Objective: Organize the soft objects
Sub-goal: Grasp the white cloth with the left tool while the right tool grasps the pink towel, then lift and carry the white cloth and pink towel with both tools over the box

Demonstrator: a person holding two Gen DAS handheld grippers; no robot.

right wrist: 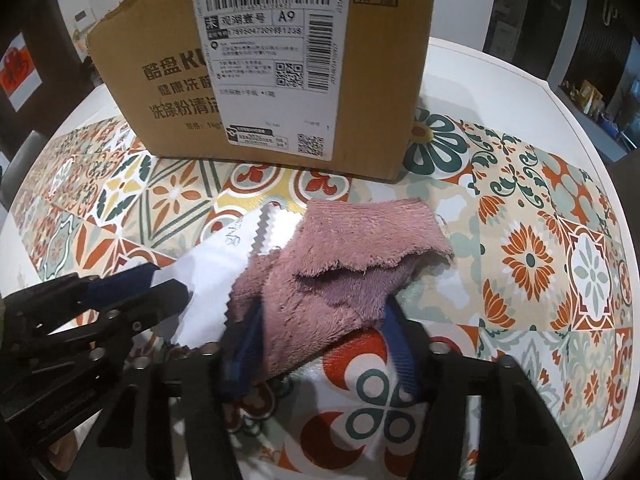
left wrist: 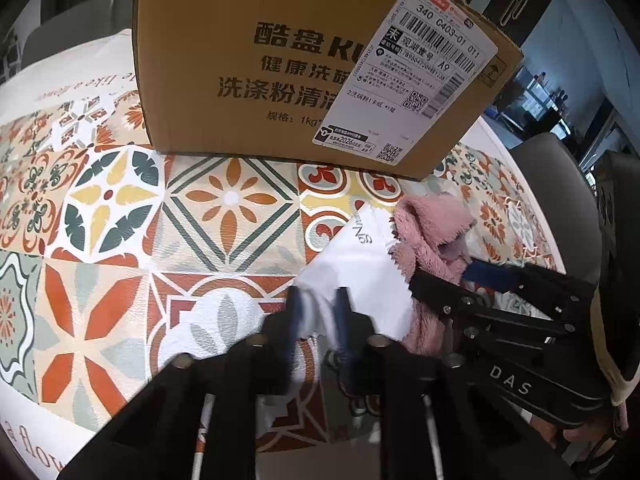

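The left wrist view shows the left gripper (left wrist: 320,320) closed on a white cloth (left wrist: 360,252) at lower centre, while the right gripper (right wrist: 320,344) grips a pink towel (right wrist: 352,248) below the cardboard box (right wrist: 256,60) on the patterned tablecloth (right wrist: 560,240).

Box (right wrist: 280,60): blocks the far side, standing on the cloth (left wrist: 120,240).
Left of box: bare patterned cloth, free passage.
Right of box: open cloth too.
Before box: crowded (towel (right wrist: 340,248), wipe (left wrist: 360,264)).
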